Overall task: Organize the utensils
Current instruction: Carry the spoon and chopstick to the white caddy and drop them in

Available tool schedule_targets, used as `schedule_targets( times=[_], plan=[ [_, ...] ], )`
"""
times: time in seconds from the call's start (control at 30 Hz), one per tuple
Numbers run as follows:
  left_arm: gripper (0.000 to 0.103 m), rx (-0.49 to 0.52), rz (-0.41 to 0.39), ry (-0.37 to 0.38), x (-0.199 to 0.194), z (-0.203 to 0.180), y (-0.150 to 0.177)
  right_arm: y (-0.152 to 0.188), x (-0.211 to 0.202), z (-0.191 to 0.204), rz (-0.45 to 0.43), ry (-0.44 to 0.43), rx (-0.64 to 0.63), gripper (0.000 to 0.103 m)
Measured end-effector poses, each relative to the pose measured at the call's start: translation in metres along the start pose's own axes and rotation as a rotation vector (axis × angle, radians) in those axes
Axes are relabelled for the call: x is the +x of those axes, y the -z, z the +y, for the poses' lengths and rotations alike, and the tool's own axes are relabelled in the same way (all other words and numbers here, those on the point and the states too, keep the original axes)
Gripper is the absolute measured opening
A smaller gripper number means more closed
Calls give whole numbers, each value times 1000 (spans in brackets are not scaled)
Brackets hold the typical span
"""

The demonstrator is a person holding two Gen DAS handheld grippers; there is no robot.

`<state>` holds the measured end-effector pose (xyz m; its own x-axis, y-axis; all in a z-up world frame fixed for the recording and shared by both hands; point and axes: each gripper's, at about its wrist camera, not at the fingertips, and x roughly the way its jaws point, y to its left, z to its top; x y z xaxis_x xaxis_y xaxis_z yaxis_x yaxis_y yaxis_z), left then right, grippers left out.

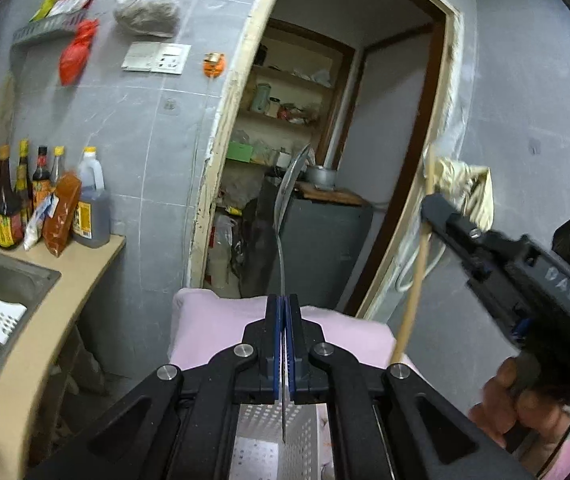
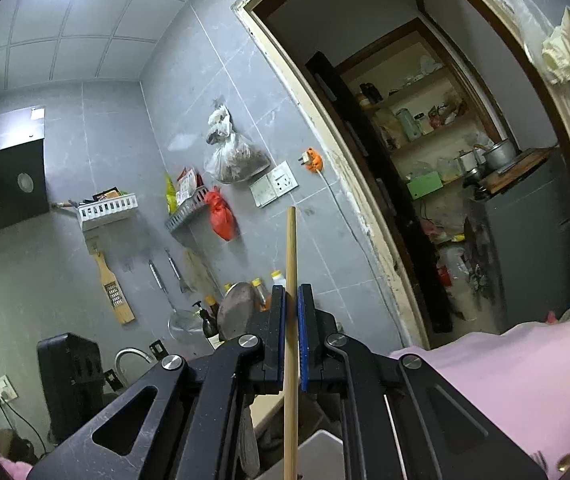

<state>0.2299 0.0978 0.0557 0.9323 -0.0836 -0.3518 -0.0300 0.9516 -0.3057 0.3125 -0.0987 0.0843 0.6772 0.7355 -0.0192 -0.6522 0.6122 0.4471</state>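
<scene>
Both utensils are lifted clear and in the air — the carrying step, by my reading, between pick-up and put-down. The left hand-held gripper (image 1: 284, 344) is clenched on a thin metal utensil (image 1: 281, 216), seen edge-on: its shaft runs up from between the blue pads and flares into a wide blade or bowl in front of the doorway; I cannot tell whether it is a spatula or a ladle. The right hand-held gripper (image 2: 293, 336) is clenched on a wooden stick (image 2: 291, 280) — possibly a chopstick or a long handle — which stands nearly upright and passes through the jaws, its tip high against the grey tiled wall.

Below the left gripper sits a white perforated holder (image 1: 273, 440), near the camera, and it looks like the likely destination. The next move calls for lowering each utensil end-first into it, keeping the long shafts from knocking against each other or the holder's rim, then releasing.

Counted: 2 hand-held grippers, 2 held utensils, 1 perforated holder. On the table (image 1: 45, 288) by the sink (image 1: 9, 280) at the left stand about 6 bottles (image 1: 9, 200); blur makes that count uncertain. 2 wall baskets (image 2: 107, 208) hang on the tiles, with a wooden grater (image 2: 113, 284) below them.
</scene>
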Motion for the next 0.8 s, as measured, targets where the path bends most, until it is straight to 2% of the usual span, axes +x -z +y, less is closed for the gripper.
schedule_targets(
  times=[0.27, 0.43, 0.8],
  plan=[
    [3, -78, -36, 43, 17, 11, 27, 38, 30, -32, 51, 41, 3, 5],
    [3, -57, -20, 25, 22, 13, 48, 59, 37, -50, 96, 44, 34, 5],
    [3, -5, 28, 3, 16, 11, 76, 93, 29, -59, 210, 25, 32, 5]
  ],
)
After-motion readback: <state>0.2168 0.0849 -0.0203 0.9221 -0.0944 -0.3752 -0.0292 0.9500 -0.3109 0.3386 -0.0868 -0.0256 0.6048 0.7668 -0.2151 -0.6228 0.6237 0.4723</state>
